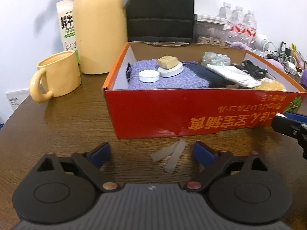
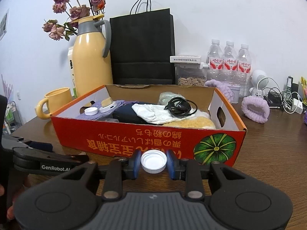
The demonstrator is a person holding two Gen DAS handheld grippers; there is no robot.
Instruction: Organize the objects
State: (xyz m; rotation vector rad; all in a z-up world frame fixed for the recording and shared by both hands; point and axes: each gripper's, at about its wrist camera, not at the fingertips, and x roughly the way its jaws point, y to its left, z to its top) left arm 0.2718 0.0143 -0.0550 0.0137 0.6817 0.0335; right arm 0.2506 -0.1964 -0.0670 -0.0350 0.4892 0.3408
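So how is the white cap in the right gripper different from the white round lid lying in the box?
The white cap is pinched between the right gripper's blue pads, outside the red box; the white lid lies loose on the purple cloth inside it. The cap shows its hollow, ribbed inside; the lid shows a smooth flat top. Both are small, round and white.

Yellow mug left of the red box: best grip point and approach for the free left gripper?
Judgement only: take the yellow mug by its rim wall on the side away from the handle, coming from above. It stands upright with an open mouth, and the thick handle loop juts toward the camera, while the yellow thermos crowds its far side. The left gripper is open and empty.
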